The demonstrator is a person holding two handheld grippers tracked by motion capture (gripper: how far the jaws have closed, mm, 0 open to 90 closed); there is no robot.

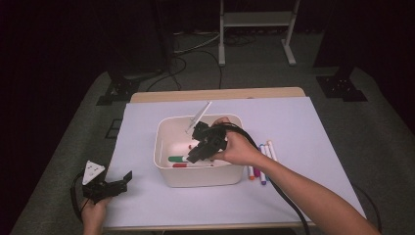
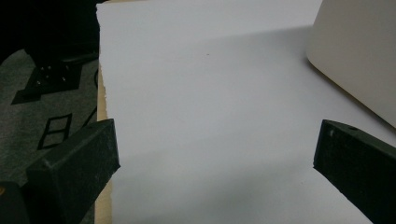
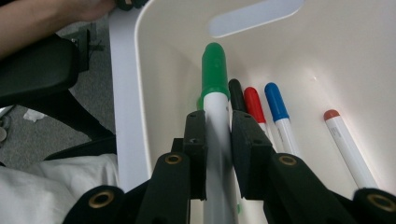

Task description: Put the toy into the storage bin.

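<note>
Fingers (image 3: 201, 154) of the right gripper (image 3: 218, 140) are being clamped on a green-capped white marker (image 3: 215, 93) inside the white plastic bin (image 1: 166, 171); the left gripper (image 2: 215, 154) is being held open over the white-covered table (image 2: 210, 93).

Dim lab – tripod feet (image 1: 116, 91), floor cables (image 1: 195, 49)

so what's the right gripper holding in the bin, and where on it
The right gripper is shut on the green-capped marker, pinching its white barrel just below the cap. The left gripper is open and holds nothing.
</note>
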